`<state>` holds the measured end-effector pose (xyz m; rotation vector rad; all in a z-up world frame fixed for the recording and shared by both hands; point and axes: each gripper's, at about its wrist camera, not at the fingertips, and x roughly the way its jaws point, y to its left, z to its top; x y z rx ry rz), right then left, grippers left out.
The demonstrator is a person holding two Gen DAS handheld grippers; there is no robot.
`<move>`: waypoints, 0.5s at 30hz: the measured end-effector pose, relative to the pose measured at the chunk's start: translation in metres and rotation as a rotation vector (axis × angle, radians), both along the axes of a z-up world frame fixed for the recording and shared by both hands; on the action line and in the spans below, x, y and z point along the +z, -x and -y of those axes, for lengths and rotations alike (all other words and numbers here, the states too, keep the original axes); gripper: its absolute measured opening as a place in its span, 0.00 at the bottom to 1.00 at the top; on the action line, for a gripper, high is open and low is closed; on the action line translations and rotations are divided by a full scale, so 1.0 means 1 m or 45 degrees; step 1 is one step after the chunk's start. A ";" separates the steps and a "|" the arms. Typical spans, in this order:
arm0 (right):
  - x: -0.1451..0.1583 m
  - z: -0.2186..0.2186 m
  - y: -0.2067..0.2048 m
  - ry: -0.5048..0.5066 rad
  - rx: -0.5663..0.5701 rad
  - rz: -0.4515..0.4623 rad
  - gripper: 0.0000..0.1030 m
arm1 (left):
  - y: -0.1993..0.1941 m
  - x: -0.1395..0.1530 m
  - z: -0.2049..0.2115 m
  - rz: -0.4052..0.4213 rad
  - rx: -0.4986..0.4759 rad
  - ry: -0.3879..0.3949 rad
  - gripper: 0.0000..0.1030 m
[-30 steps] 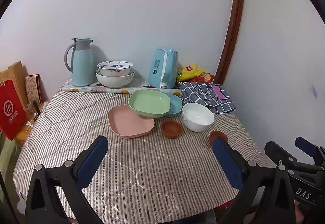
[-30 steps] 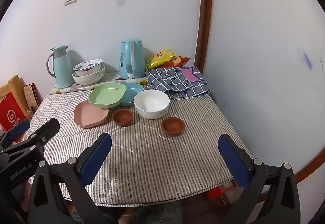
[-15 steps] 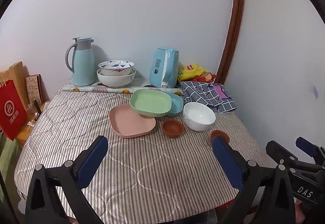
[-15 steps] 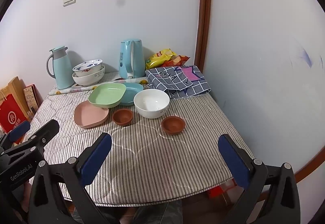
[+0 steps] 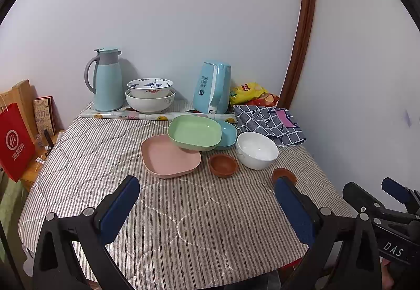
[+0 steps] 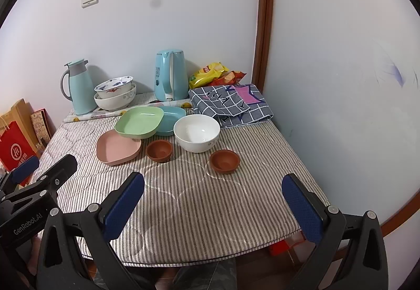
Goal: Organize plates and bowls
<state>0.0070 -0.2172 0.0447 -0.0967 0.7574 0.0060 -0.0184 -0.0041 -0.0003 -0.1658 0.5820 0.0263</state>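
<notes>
- Although both views have shifted very slightly compared with one second ago, no dish has moved; the small drift reads as both units easing a little toward the crockery, so the task stands at its approach stage with nothing grasped.
- Left hand-held gripper (image 5: 206, 200): jaws wide apart, empty, held above the near edge of the striped quilted worktop (image 5: 170, 213).
- Right hand-held gripper (image 6: 214, 200): jaws likewise wide apart, empty, well short of the dishes.
- Task items, centre of the worktop:
  - pink square plastic plate (image 5: 170, 156), flat on the cloth;
  - green square plastic plate (image 5: 194, 132), tilted, its edges resting on the pink plate and on the blue plastic plate (image 5: 227, 134) behind it;
  - white ceramic bowl (image 6: 197, 132), upright, just beside the blue plate;
  - two small brown clay bowls, one (image 6: 159, 150) between the pink plate and the white bowl, the other (image 6: 224, 160) apart, nearest the right unit.
- Surroundings at the far edge: two nested patterned ceramic bowls (image 5: 150, 98), a light-blue thermal jug (image 5: 106, 79), a light-blue electric kettle (image 5: 213, 90), a yellow snack bag (image 5: 246, 91) and a folded checked cloth (image 6: 231, 103).
- Obstruction: none lies between either unit and the dishes. Judgement: the tilted green plate may slide if the plates beneath it are disturbed first.
</notes>
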 end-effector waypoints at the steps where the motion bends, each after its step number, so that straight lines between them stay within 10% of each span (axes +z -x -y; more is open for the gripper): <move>1: 0.000 0.000 0.001 -0.001 -0.001 0.001 1.00 | 0.000 0.000 0.000 0.001 0.000 0.000 1.00; 15: 0.002 0.001 0.002 -0.008 -0.001 0.006 1.00 | 0.001 0.000 0.000 0.001 0.008 -0.003 1.00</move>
